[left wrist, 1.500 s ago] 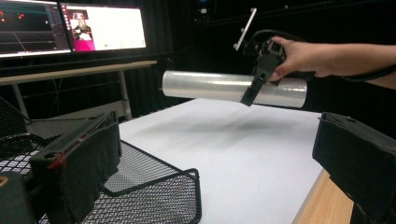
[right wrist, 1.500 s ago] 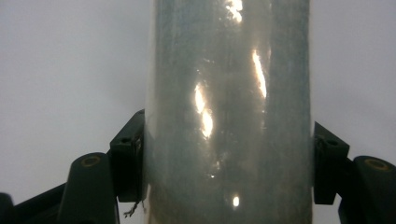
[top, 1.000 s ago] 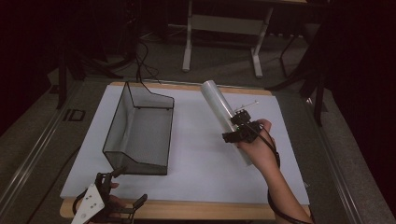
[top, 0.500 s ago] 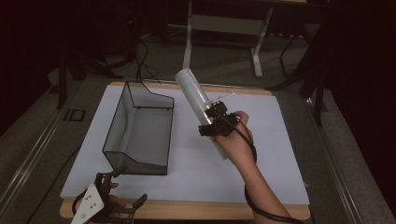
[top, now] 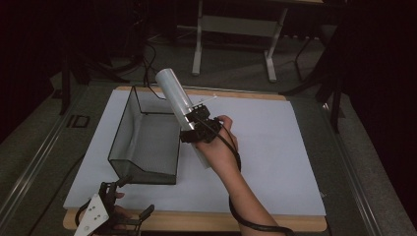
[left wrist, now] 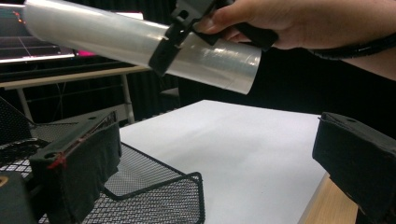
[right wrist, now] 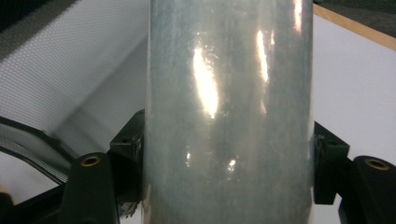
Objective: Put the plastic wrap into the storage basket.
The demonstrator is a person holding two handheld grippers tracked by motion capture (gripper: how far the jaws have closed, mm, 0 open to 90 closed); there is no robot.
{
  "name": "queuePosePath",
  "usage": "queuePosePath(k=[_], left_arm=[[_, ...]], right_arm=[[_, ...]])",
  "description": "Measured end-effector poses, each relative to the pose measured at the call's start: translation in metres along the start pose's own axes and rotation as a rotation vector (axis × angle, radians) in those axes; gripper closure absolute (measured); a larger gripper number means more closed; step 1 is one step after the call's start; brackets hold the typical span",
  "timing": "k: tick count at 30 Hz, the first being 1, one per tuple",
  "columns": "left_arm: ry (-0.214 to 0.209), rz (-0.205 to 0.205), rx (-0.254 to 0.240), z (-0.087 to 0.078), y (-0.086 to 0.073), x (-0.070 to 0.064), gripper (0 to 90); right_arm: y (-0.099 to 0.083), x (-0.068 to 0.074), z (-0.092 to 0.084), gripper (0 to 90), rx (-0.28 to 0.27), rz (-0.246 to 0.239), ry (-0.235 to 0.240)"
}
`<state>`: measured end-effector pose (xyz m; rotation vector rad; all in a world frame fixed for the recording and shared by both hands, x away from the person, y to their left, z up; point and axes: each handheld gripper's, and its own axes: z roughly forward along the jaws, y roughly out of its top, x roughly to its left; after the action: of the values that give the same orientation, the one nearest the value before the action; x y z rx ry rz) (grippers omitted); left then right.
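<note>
The right claw (top: pixel 195 129) is clamped around the middle of a roll of clear film (top: pixel 173 93), its jaws pressing the roll's two sides, as the right gripper view shows (right wrist: pixel 229 112). The roll is in the air, tilted, its long axis running from the lower end near the hand up and away to the far-left end, which hangs over the right wall of the wire mesh basket (top: pixel 123 132). The basket's own length runs near to far, so the roll lies across it at a slant. The left claw (top: pixel 130 216) rests wide and empty at the surface's (top: pixel 275 147) near edge, farther from the roll.
</note>
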<state>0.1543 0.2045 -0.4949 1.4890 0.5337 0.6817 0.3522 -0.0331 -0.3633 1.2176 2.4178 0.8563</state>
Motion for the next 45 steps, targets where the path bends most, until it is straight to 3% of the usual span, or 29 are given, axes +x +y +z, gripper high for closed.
queuePosePath(k=[4, 7, 15, 18, 22, 25, 29, 34, 37, 40, 45], left_arm=[[0.004, -0.001, 0.000, -0.001, 0.000, 0.001, 1.6], [0.005, -0.002, -0.006, -0.002, 0.001, 0.001, 1.6], [0.002, 0.001, -0.013, -0.003, 0.001, 0.002, 1.6], [0.000, 0.002, -0.015, -0.004, 0.002, 0.002, 1.6], [-0.001, -0.003, -0.019, -0.004, 0.001, 0.003, 1.6], [-0.003, -0.001, -0.015, -0.004, 0.001, 0.003, 1.6], [-0.006, 0.000, -0.014, -0.003, 0.001, 0.002, 1.6], [-0.011, -0.001, -0.013, -0.003, 0.001, 0.003, 1.6], [-0.015, 0.002, -0.012, -0.003, 0.001, 0.002, 1.6], [-0.017, 0.006, -0.012, -0.003, 0.001, 0.002, 1.6], [-0.018, 0.008, -0.012, -0.003, 0.002, 0.002, 1.6]], right_arm=[[0.003, 0.011, 0.005, 32.1, -0.022, 0.010, 0.010], [0.005, 0.025, 0.012, 32.1, -0.050, 0.047, 0.034], [0.004, 0.052, 0.035, 32.2, -0.056, 0.054, 0.061], [0.003, 0.058, 0.043, 32.2, -0.060, 0.051, 0.040], [-0.003, 0.061, 0.058, 32.2, -0.041, 0.092, 0.070], [-0.009, 0.065, 0.068, 32.1, -0.040, 0.081, 0.082], [-0.009, 0.071, 0.079, 32.1, 0.005, 0.092, 0.089], [-0.004, 0.072, 0.082, 32.1, 0.031, 0.109, 0.071], [-0.001, 0.075, 0.085, 32.1, 0.066, 0.095, 0.068], [0.003, 0.075, 0.090, 32.0, 0.117, 0.112, 0.072], [0.005, 0.070, 0.093, 31.8, 0.145, 0.134, 0.087]])
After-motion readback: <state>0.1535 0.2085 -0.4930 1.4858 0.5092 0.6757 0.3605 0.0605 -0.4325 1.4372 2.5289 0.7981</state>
